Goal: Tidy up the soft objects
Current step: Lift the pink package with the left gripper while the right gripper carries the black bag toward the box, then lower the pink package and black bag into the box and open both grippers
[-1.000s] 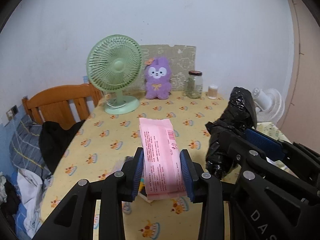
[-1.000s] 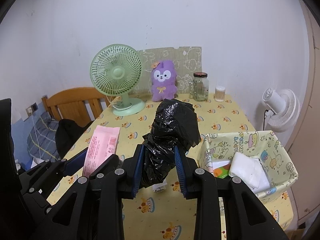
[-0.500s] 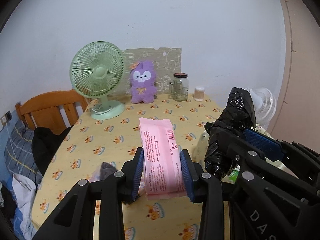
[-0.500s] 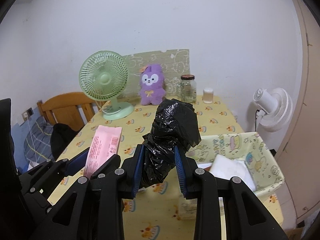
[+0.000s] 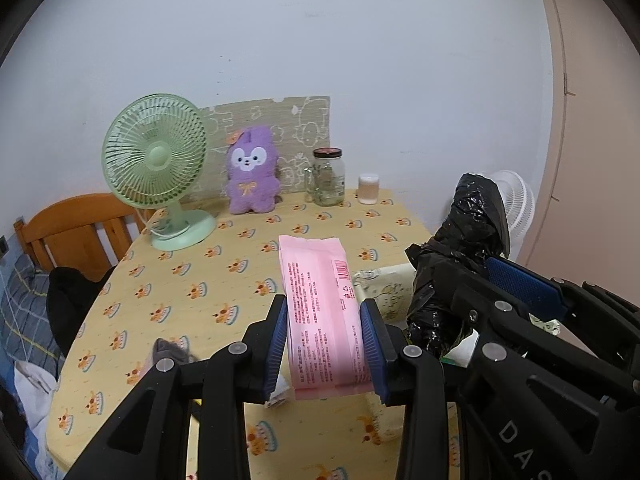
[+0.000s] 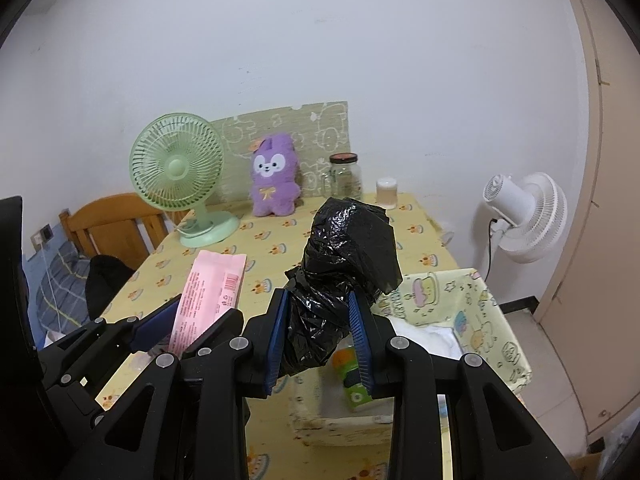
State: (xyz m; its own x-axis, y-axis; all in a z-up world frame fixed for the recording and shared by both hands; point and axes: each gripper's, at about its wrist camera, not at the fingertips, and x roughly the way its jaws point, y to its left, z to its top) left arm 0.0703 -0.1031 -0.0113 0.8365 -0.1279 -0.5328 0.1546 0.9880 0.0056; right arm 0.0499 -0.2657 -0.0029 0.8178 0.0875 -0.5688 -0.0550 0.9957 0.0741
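My left gripper (image 5: 325, 344) is shut on a pink tissue pack (image 5: 320, 304) and holds it above the yellow table (image 5: 200, 280). My right gripper (image 6: 320, 338) is shut on a crumpled black plastic bag (image 6: 344, 264), held above the near corner of a pale yellow fabric basket (image 6: 484, 312) at the table's right. The bag also shows in the left wrist view (image 5: 460, 264), and the pink pack in the right wrist view (image 6: 208, 296). The basket holds white cloth (image 6: 432, 338) and a green-orange pack (image 6: 352, 376).
A green desk fan (image 5: 160, 172), purple plush toy (image 5: 252, 172), glass jar (image 5: 328, 176) and small white cup (image 5: 368, 188) stand at the table's back. A grey cloth (image 5: 168, 352) lies near the front left. A wooden chair (image 5: 76, 228) stands left, a white fan (image 6: 524, 212) right.
Both grippers have risen and drawn back with their loads. The right gripper with the black bag now hangs over the basket's near corner.
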